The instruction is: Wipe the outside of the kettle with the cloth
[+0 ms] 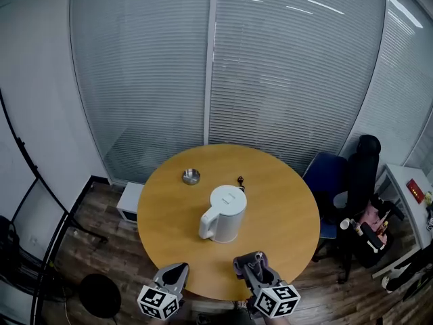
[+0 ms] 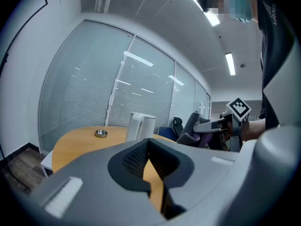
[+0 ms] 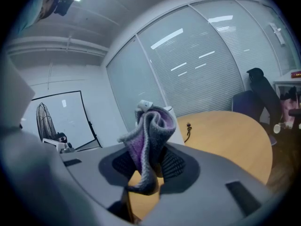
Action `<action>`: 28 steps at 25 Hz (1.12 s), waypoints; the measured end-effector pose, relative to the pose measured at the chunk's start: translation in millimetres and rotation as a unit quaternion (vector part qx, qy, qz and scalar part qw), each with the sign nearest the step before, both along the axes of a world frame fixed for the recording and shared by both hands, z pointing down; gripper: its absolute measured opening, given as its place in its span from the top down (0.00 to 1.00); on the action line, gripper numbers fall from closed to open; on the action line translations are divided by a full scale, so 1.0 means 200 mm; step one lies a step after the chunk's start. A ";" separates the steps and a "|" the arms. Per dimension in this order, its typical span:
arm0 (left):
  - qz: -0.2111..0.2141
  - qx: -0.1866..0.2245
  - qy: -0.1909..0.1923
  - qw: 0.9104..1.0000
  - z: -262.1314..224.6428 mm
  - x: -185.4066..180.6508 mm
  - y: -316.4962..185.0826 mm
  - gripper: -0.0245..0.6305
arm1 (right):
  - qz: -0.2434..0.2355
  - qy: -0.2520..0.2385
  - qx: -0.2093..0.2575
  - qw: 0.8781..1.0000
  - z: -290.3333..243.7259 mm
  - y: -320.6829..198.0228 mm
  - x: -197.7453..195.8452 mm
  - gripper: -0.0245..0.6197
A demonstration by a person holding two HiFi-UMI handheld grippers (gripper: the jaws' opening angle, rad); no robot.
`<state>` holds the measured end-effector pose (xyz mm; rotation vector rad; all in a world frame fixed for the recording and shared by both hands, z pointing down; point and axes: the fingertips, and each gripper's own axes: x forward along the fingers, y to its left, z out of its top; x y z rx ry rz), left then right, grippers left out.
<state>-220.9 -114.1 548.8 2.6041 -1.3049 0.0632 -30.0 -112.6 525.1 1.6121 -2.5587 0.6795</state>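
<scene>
Standing upright near the middle of the round wooden desk (image 1: 284,202), the white kettle (image 1: 223,213) has its lid down and its handle turned toward the near-left edge. The left claw (image 1: 178,269) hovers over the desk's near edge, its jaws pressed together with nothing between them. Just to its right, the right claw (image 1: 253,258) pinches a grey and purple cloth (image 3: 149,140), which bunches up above the jaws. Both claws are apart from the kettle. A small metal dish (image 1: 191,176) lies behind the kettle to the left, and a small dark object (image 1: 240,180) lies just behind it. A blue chair (image 1: 330,175) stands beyond the desk's right edge, before a glass wall (image 1: 291,66) with blinds.
</scene>
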 end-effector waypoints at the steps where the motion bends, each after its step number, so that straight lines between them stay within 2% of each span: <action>1: 0.000 0.000 -0.001 1.000 0.00 -0.01 0.01 0.95 | 0.002 0.000 -0.001 1.000 0.01 0.01 -0.01 0.76; 12: -0.005 0.003 0.002 1.000 0.02 -0.08 0.07 0.95 | 0.006 0.008 -0.014 1.000 0.05 0.07 -0.07 0.77; 18: -0.001 0.003 0.014 1.000 0.01 -0.08 0.06 0.95 | 0.020 0.001 -0.023 1.000 0.05 0.05 -0.06 0.77; 28: 0.003 0.002 0.014 1.000 0.03 -0.07 0.02 0.95 | 0.019 0.001 -0.023 1.000 0.07 0.00 -0.06 0.77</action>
